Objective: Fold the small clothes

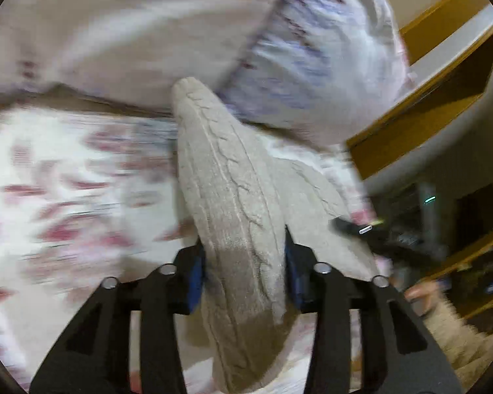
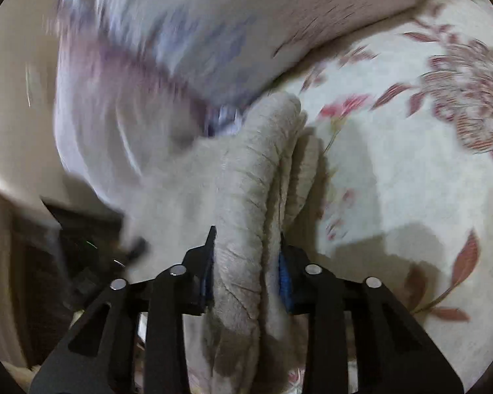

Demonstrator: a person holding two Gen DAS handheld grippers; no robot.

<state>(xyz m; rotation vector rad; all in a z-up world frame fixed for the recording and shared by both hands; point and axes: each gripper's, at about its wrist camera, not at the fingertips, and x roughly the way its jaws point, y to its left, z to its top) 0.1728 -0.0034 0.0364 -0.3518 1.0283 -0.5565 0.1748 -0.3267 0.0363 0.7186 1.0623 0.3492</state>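
Both the left gripper [image 1: 245, 262] and right gripper [image 2: 245, 269] were clamped on the beige cable-knit garment [image 1: 226, 177], bunched toward 12 o'clock above the floral bedsheet [image 2: 394, 170], probably lifted to shake it flat for folding, no readable labels anywhere.

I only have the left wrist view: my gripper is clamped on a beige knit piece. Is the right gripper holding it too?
Observer: Yes, the right gripper is shut on the same beige knit garment, bunched into folds between its fingers.
Operator: What lies to its right side?
Observer: A cream floral bedspread, sharp enough there to show a large dark-red flower.
Operator: Anything behind the garment?
Observer: A white and purple pillow, blurred, right behind the knit's far end.
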